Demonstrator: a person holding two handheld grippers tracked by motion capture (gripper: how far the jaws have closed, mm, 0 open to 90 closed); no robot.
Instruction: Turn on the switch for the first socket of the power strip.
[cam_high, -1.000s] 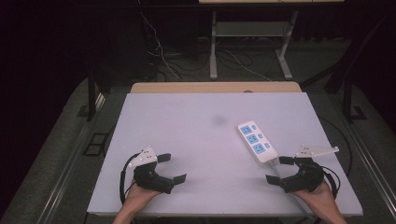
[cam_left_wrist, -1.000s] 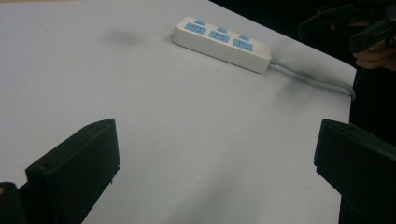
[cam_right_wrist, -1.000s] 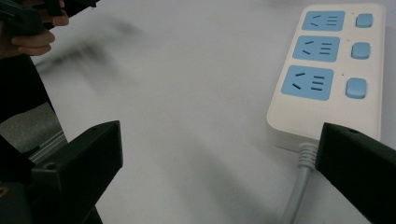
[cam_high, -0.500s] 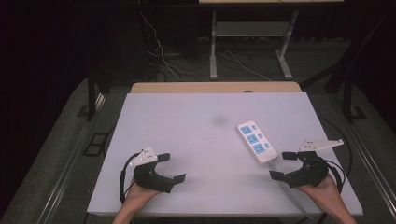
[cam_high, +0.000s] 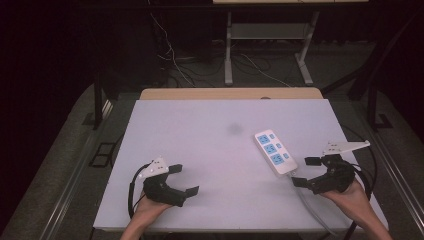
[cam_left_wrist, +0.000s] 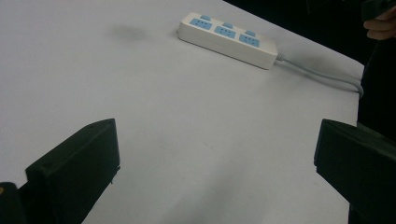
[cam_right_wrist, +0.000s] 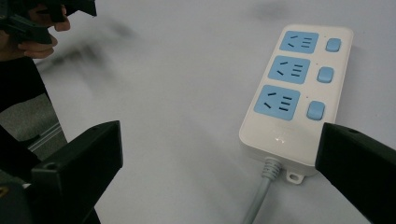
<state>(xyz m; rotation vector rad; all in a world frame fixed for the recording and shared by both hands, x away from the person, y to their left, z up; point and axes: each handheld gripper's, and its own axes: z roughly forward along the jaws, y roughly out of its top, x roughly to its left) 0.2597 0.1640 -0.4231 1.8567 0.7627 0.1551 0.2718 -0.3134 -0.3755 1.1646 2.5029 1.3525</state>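
A white power strip with three blue sockets and blue switches lies on the right half of the white table. Its grey cable runs toward the front edge. My right gripper hovers just right of the strip's cable end, open and holding nothing. In the right gripper view the strip lies between the wide-apart jaws, closer to the right one, with its cable leading down. My left gripper stands open near the front left. The left gripper view has the strip far ahead.
A faint dark smudge marks the table's middle. A wooden tabletop edge butts against the far side. Behind it are metal frame legs and loose cables on a dark floor. Rails run along both sides of the table.
My right gripper has shifted slightly right and away from the front edge, and its grey top plate has tilted up. The left gripper and the power strip stay where they were.
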